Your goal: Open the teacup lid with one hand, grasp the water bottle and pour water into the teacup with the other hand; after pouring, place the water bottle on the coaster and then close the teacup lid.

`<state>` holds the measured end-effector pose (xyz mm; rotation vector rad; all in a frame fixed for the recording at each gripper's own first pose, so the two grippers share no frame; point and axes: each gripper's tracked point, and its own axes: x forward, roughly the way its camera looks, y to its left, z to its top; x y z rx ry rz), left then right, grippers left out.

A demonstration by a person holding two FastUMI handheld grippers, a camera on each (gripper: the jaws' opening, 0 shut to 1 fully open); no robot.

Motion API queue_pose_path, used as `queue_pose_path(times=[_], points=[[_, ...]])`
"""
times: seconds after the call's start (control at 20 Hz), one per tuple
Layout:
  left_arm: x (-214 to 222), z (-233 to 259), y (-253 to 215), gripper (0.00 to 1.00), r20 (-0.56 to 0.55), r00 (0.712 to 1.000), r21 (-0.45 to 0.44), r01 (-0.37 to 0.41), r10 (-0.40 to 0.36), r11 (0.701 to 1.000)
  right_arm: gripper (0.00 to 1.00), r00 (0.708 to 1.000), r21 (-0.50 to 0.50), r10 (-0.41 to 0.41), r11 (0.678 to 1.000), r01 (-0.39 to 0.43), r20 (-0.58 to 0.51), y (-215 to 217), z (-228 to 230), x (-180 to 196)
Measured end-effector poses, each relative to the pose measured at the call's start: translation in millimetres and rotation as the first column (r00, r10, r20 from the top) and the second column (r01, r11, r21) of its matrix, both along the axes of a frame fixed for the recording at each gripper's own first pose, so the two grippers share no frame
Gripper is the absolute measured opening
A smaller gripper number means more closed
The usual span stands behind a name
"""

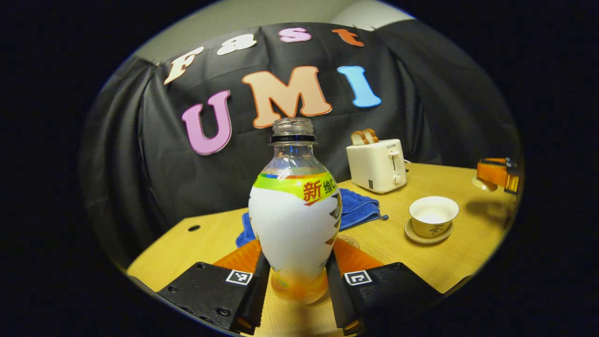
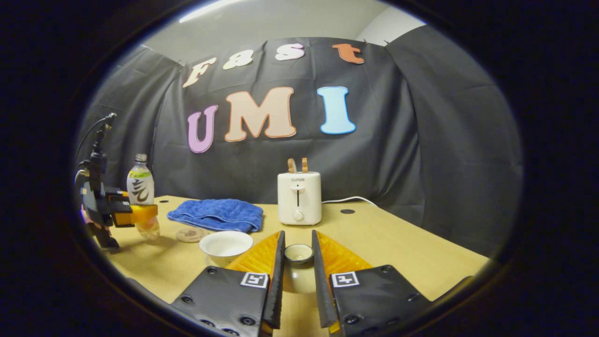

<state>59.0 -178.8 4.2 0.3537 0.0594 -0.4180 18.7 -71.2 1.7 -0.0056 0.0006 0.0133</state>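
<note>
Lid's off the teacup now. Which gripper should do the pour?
Left. The left gripper is shut on the water bottle, already uncapped, with the open teacup nearby. The right gripper holds the lid.

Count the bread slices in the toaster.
2: both slices stand side by side in the toaster's top slots, at the table's back; none seen elsewhere.

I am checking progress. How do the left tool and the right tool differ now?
The left tool grips the bottle low on its body; the right tool grips the cup lid. The bottle stands upright beside the coaster; the lid is held off the open cup. Both are shut.
</note>
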Motion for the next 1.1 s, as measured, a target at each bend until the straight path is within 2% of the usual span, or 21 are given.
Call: queue_pose_path(times=[0.1,0.2,0.4,0.6,0.8,1.1], points=[[3,9,-7,0.56,0.072,0.997,0.166,0.003,-0.015,0.986,0.34,1.000,0.000,0.006,1.000,-0.006,0.000,-2,0,-1],[6,13,-19,0.56,0.112,0.992,0.292,0.023,-0.058,0.956,0.34,1.000,0.000,0.012,1.000,-0.012,-0.001,-3,0,-1],[14,13,-41,0.56,0.137,0.981,0.489,0.052,-0.135,0.871,0.34,1.000,0.000,0.005,1.000,-0.005,0.000,-9,0,-1],[22,10,-60,0.56,0.159,0.962,0.650,0.069,-0.224,0.757,0.34,1.000,0.000,-0.001,1.000,0.001,0.000,-12,1,-1],[25,2,-68,0.56,0.162,0.938,0.781,0.067,-0.305,0.620,0.34,1.000,-0.001,-0.006,1.000,0.006,0.000,-15,1,-1],[32,-9,-68,0.57,0.132,0.911,0.908,0.047,-0.391,0.416,0.34,1.000,-0.001,-0.010,1.000,0.010,0.000,-16,1,-1]])
